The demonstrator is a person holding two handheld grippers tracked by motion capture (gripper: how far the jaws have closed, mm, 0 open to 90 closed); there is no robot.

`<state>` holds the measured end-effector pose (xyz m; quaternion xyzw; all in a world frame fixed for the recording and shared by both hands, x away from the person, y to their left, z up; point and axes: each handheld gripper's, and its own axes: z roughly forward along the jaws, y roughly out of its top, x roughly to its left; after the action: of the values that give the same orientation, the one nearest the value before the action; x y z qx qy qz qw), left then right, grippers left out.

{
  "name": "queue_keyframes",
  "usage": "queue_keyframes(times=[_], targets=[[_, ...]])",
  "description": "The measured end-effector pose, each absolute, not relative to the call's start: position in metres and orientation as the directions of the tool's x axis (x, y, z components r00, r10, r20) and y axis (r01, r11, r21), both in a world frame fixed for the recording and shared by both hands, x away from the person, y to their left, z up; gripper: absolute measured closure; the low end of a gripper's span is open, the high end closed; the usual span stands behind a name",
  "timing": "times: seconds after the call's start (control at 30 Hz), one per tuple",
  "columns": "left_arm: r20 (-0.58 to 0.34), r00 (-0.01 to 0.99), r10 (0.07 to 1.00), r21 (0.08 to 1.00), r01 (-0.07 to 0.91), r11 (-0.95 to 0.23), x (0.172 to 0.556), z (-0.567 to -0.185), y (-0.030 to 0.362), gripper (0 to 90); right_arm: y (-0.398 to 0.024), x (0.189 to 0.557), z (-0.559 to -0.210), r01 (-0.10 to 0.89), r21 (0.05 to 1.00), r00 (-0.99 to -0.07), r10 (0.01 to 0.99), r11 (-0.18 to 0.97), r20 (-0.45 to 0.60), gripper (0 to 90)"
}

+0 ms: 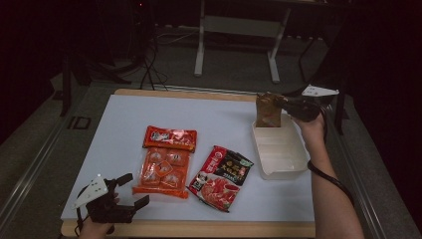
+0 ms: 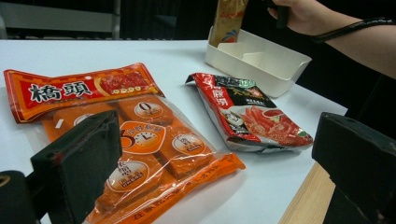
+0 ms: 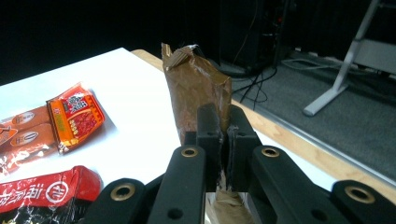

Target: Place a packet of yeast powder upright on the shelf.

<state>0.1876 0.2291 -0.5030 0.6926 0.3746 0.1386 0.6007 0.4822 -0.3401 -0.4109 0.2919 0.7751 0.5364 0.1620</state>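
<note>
Left gripper (image 1: 133, 191): It rests at the near left corner of the white table (image 1: 119, 129), down by the wooden edge. Its jaws stand wide apart and hold nothing. The best thing it can do is wait and keep out of the way.

Orange pack (image 1: 165, 162): It lies flat on the table, just beside the left gripper. Nobody is touching it.

Red and black pack (image 1: 221, 178): It lies flat too, between the orange pack and the white bin (image 1: 293, 169). It is near the bin but I think not touching it.

White bin: It sits on the right side of the table, open at the top. It has a little wall inside that splits it into parts. The near part looks bare.

Brown pouch (image 1: 268, 110): This is the thing being moved. It stands upright at the far end of the bin, bottom end pointing down into it. I cannot tell if the bottom touches the floor of the bin yet.

Right gripper (image 1: 284, 103): Its jaws are pressed together on the brown pouch, pinching it flat.

How to do it well: Lower the pouch straight down into the far part — slowly, so it does not catch on the rim or the little wall. Let go only when the bottom sits down. A tall pouch may tip — so lean it on the end wall first.
</note>
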Motion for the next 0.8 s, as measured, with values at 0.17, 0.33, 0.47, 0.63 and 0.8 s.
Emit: queue_keyframes(times=[0.17, 0.33, 0.47, 0.63, 0.8], targets=[[-0.256, 0.683, 0.684, 0.937, 0.351, 0.0, 0.189, -0.503, 0.227, 2.4, -0.343, 0.482, -0.419, 0.341, 0.902, -0.733, 0.676, 0.265, 0.079, 85.9], [-0.249, 0.687, 0.682, 0.938, 0.347, -0.007, 0.189, -0.502, 0.227, 2.4, -0.345, 0.48, -0.42, 0.363, 0.893, -0.702, 0.708, 0.265, 0.076, 81.6], [-0.247, 0.688, 0.682, 0.94, 0.342, -0.004, 0.189, -0.501, 0.226, 2.4, -0.349, 0.476, -0.415, 0.357, 0.898, -0.693, 0.718, 0.258, 0.069, 76.7], [-0.245, 0.691, 0.679, 0.94, 0.341, -0.007, 0.19, -0.501, 0.225, 2.4, -0.356, 0.467, -0.405, 0.351, 0.913, -0.656, 0.75, 0.208, 0.081, 66.9], [-0.243, 0.701, 0.67, 0.943, 0.334, -0.007, 0.192, -0.499, 0.221, 2.4, -0.361, 0.453, -0.393, 0.315, 0.924, -0.649, 0.76, 0.216, 0.044, 66.7]])
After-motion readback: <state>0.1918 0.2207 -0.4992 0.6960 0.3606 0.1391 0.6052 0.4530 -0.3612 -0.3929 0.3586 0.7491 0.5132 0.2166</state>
